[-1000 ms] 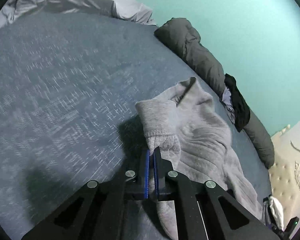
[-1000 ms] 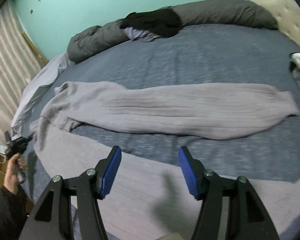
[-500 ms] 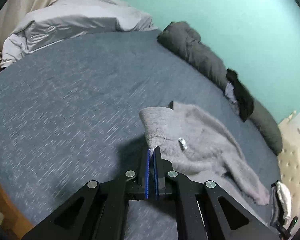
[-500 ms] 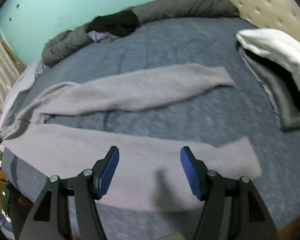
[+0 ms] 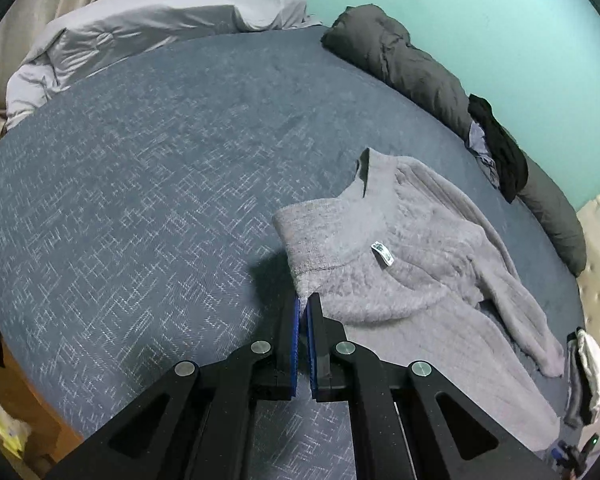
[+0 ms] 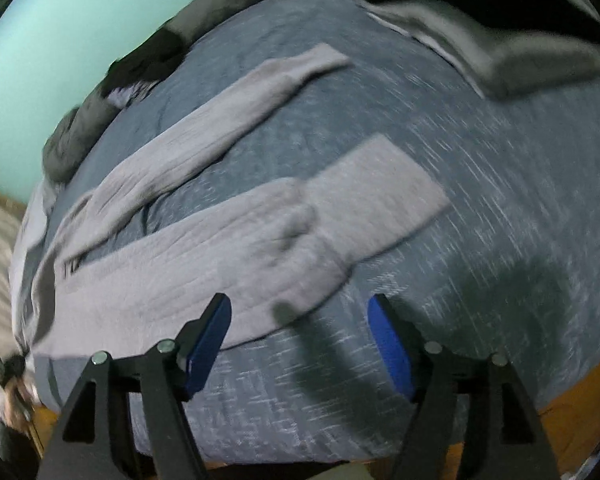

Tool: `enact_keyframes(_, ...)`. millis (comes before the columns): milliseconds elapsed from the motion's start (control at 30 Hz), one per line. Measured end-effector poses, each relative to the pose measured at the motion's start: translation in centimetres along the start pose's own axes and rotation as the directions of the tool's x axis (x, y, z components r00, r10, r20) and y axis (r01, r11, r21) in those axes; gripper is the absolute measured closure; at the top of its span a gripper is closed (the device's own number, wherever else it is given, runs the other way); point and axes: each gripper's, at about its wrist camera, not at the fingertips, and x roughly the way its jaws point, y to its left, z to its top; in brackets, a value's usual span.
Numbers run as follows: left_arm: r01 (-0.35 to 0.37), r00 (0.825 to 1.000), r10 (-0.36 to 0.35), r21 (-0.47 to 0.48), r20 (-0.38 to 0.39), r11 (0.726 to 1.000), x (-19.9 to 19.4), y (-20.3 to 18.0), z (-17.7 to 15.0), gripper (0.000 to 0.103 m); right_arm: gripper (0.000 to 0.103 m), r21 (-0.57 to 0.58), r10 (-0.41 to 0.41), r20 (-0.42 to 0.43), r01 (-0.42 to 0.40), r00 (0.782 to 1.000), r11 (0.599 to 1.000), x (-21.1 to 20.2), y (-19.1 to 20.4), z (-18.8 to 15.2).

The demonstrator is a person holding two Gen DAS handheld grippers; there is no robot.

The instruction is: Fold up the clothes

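blue-grey woven bedspread (image 5: 140, 184) fills both views, with a turquoise wall (image 5: 480, 20) behind it and a long dark grey bolster pillow (image 5: 412, 68) running along the far edge. spread out on that bedspread lies the fuzzy light grey knit sweater (image 5: 428, 248), turtleneck collar folded over towards the near side and a small white label (image 5: 381, 253) showing just below the collar. one sleeve trails off to the right, rumpled over the body.

left gripper (image 5: 303, 312) has its blue pads pressed together right at the sweater's collar edge; the fabric meets the tips, pinched there as far as this view shows.

over in the right wrist view, blurred by motion, the sweater stretches away in two long grey bands, one sleeve lying higher up and apart, the broader body nearer with its ribbed hem end turned over. right gripper (image 6: 300, 320) hangs above the bedspread with its blue pads spread wide, holding nothing, just off the sweater's near edge.

black garment (image 5: 496, 148) sits draped on the bolster, pale grey duvet (image 5: 148, 20) bunched at the far left, and a stack of folded clothes (image 6: 492, 40) sits at the top right.
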Motion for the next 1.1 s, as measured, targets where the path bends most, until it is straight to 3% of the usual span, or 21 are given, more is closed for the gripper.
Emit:
enact_keyframes(100,-0.001,1.0,0.001,0.006,-0.003,1.0,-0.1,-0.4,-0.1,0.1,0.031,0.066,0.031,0.017,-0.032,0.999,0.997,0.8,-0.8,0.2)
enact_keyframes(300,-0.001,1.0,0.001,0.01,-0.008,1.0,-0.4,-0.9,-0.1,0.1,0.034,0.054,0.035,0.031,-0.036,0.999,0.998,2.3,-0.1,0.8)
enact_keyframes(367,0.003,1.0,-0.003,-0.005,-0.009,1.0,-0.3,-0.6,0.0,0.1,0.052,0.046,0.034,0.031,-0.035,0.999,0.998,2.7,-0.1,1.0)
enact_keyframes(433,0.005,1.0,-0.005,-0.016,-0.007,1.0,-0.5,-0.2,0.1,0.1,0.081,0.047,0.031,0.033,-0.032,0.999,0.998,2.8,-0.3,1.4)
enact_keyframes(533,0.009,1.0,-0.009,-0.03,-0.004,1.0,-0.8,0.3,0.4,0.1,0.092,0.035,0.05,0.053,-0.052,0.997,0.998,2.2,-0.3,1.9)
enact_keyframes(700,0.015,1.0,-0.015,-0.054,0.003,0.998,-1.3,1.3,0.9,0.1,0.094,-0.029,0.071,0.139,-0.068,0.988,0.997,-1.8,1.0,3.6)
enact_keyframes(833,0.039,0.999,-0.038,-0.081,0.006,0.996,-2.6,2.3,1.0,0.1,0.094,-0.079,0.055,0.16,-0.043,0.986,0.996,-4.5,1.2,4.2)
enact_keyframes(1100,0.057,0.997,-0.063,-0.154,-0.033,0.986,-2.8,5.8,-2.9,0.1,0.094,-0.06,-0.034,0.075,0.038,0.997,0.997,-2.4,-2.9,2.1)
